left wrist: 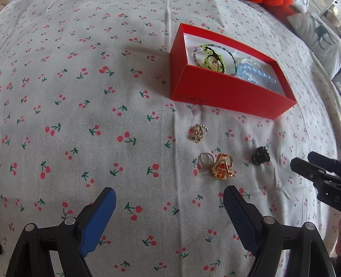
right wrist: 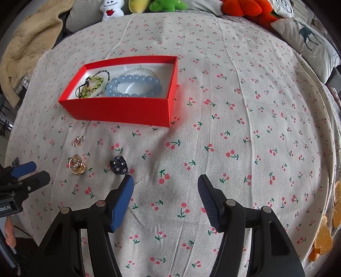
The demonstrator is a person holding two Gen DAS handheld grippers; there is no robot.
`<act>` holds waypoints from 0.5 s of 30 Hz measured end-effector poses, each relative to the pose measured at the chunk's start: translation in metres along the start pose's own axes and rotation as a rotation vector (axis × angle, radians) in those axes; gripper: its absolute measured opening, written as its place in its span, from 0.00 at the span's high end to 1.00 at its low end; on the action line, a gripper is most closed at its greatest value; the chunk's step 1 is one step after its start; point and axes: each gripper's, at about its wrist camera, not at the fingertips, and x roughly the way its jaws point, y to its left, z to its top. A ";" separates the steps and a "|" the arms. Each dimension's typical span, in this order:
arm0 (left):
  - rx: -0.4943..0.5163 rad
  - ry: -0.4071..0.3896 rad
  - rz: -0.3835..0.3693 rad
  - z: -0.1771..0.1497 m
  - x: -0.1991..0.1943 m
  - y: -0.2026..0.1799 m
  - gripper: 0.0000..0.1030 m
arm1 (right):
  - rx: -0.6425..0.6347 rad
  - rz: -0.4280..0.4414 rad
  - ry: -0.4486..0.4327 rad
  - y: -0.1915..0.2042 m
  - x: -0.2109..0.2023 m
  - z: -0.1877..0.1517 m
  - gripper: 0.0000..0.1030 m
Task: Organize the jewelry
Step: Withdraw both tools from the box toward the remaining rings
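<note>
A red box [left wrist: 223, 91] [right wrist: 119, 110] lies open on the cherry-print cloth, holding a blue bead bracelet [left wrist: 255, 75] [right wrist: 134, 85] and a green bead bracelet [left wrist: 211, 57] [right wrist: 92, 85]. In front of it lie a small gold ring with stones [left wrist: 197, 132] [right wrist: 78, 140], a large gold ring [left wrist: 221, 167] [right wrist: 76, 165] touching a thin silver ring [left wrist: 205, 159], and a dark sparkly ring [left wrist: 260, 158] [right wrist: 119, 165]. My left gripper [left wrist: 169, 195] stands open just short of the gold rings. My right gripper [right wrist: 165, 181] is open, its left pad beside the dark ring.
Plush toys [right wrist: 162, 5] and an orange plush [right wrist: 245, 8] line the far edge, with a deer-print pillow [right wrist: 307, 40] at the right and a beige blanket [right wrist: 27, 42] at the left. Orange pieces [right wrist: 324, 236] lie at the right edge.
</note>
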 end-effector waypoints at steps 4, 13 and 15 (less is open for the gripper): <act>-0.002 0.027 -0.044 -0.001 0.005 -0.001 0.17 | 0.010 0.012 0.032 -0.003 0.010 -0.002 0.35; -0.037 0.037 -0.131 0.006 0.016 -0.018 0.27 | 0.055 0.012 0.070 -0.011 0.022 -0.001 0.35; -0.039 0.024 -0.127 0.009 0.019 -0.023 0.36 | 0.056 0.012 0.073 -0.011 0.023 -0.001 0.35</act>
